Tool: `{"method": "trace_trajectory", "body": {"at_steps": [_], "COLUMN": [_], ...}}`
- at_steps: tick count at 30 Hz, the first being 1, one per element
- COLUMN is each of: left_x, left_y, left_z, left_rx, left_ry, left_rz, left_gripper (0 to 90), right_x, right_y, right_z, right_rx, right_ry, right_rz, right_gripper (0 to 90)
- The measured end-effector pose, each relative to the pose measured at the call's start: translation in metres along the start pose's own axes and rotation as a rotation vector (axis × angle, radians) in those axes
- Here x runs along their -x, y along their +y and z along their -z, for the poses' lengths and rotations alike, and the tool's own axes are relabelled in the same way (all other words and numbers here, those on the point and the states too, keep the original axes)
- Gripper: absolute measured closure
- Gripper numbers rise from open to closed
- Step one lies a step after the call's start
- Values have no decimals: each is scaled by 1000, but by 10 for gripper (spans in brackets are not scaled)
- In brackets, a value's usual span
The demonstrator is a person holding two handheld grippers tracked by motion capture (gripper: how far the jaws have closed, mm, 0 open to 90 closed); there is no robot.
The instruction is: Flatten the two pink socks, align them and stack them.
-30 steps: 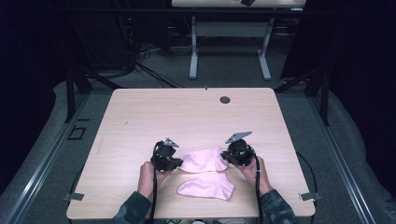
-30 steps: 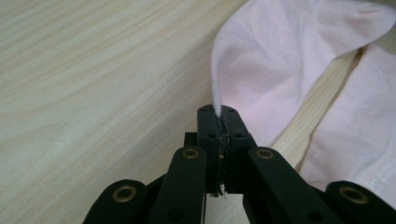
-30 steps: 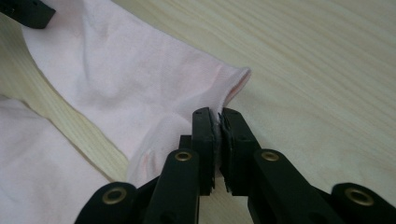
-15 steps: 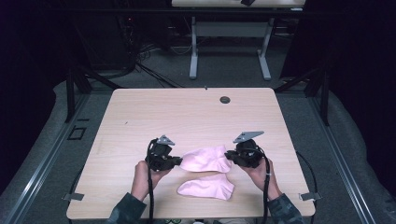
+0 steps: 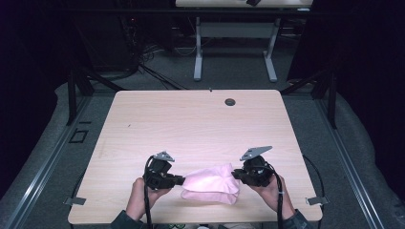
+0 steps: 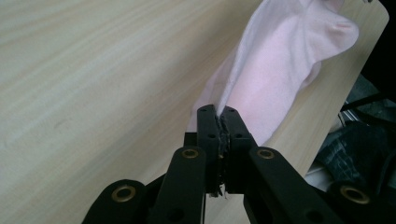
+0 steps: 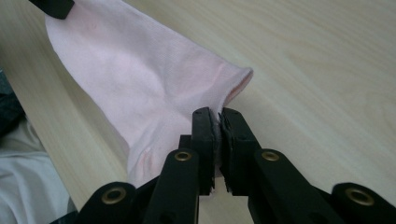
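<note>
A pale pink sock (image 5: 210,177) hangs stretched between my two grippers, just above the wooden table (image 5: 191,124) near its front edge. My left gripper (image 5: 183,180) is shut on the sock's left end; in the left gripper view the jaws (image 6: 218,117) pinch a thin edge of the sock (image 6: 280,70). On the other side, my right gripper (image 5: 234,174) is shut on the cuff end, and the right gripper view has its jaws (image 7: 217,119) clamped beside the sock's (image 7: 140,79) open cuff. A second pink sock (image 5: 212,196) lies on the table directly beneath, mostly covered.
A small round grommet hole (image 5: 230,101) sits near the table's far edge. Bare wood stretches behind the grippers. Beyond the table stands another desk's white leg frame (image 5: 234,52) on a dark floor with cables.
Both hands have drawn back toward the table's front edge and risen a little, carrying the held sock over the second sock. Both grips stay shut.
</note>
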State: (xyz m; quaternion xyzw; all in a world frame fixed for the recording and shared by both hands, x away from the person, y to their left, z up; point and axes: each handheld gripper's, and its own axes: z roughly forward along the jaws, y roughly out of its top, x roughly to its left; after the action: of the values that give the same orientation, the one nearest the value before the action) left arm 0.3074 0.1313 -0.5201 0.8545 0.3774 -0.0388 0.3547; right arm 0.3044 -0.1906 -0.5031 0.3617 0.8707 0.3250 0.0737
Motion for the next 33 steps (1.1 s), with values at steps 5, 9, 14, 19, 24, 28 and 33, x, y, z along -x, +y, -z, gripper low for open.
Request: {"method": "trace_trajectory", "body": {"at_steps": [5,9,14,19,24,28,33], "left_x": [-3,-3,-5,-4,4,5,5], "left_y": [-11,-14,-18,-18,-16,-13,-15], "left_z": [-8,-17,-27,-25,-18,-20,-26], "left_rx": [-36,-54,-75,-67,-28,-26,-31], "left_ry": [-21,-7,12,60,90,94,82], "left_rz": [21,16,21,8,-33,-53,-60], "left_gripper": [879,876,832,694,626,648,794], "right_x": [-3,-3,0,3,1,-1,-1], "right_y": [-11,-20,-30,-35,-34,-33,-35], "right_z": [-7,-15,-26,-32,-30,-32,-40], "right_rx": [-34,-47,-66,-66,-50,-55,-73], "right_ry": [24,28,27,33,18,13,2], "right_rz": [-5,-18,-36,-39,-35,-24,-14], "right_gripper": [841,838,821,786,734,725,814]}}
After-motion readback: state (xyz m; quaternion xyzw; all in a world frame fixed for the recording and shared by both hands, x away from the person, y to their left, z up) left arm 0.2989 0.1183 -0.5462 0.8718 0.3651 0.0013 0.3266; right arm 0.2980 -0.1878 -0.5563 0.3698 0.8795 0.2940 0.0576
